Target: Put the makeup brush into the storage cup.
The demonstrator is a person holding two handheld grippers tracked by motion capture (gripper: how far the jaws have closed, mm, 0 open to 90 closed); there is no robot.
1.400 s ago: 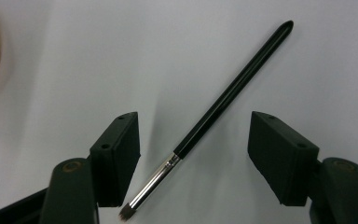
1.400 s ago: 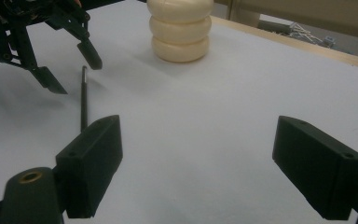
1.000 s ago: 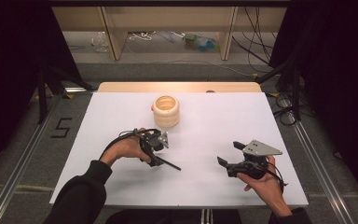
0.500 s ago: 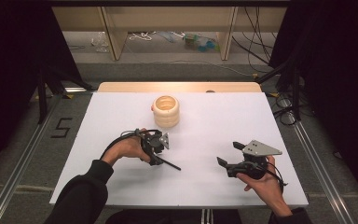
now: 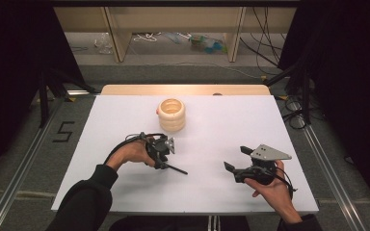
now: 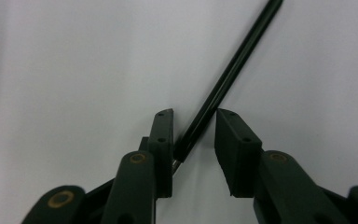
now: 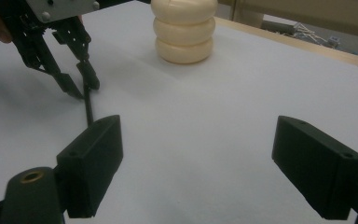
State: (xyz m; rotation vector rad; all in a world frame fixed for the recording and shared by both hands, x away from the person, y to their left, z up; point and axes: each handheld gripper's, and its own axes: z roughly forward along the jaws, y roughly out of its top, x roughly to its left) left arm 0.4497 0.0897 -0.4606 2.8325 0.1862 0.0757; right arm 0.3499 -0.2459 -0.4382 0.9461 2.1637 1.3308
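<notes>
The left gripper (image 6: 193, 135) has just been closing its jaws around one end of a thin, straight black rod (image 6: 228, 79) lying flat on the white tabletop (image 5: 221, 120); one pad touches it, the other stands just clear, so the grasp looks nearly made. The lift remains. The right gripper (image 5: 235, 159) waits wide open and empty, well apart, and the cream ribbed ring-stack cup (image 5: 171, 114) stands untouched beyond.

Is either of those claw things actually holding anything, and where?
Not yet: the left gripper has been closing around the near end of the black rod, one pad touching. The right gripper is open.
</notes>
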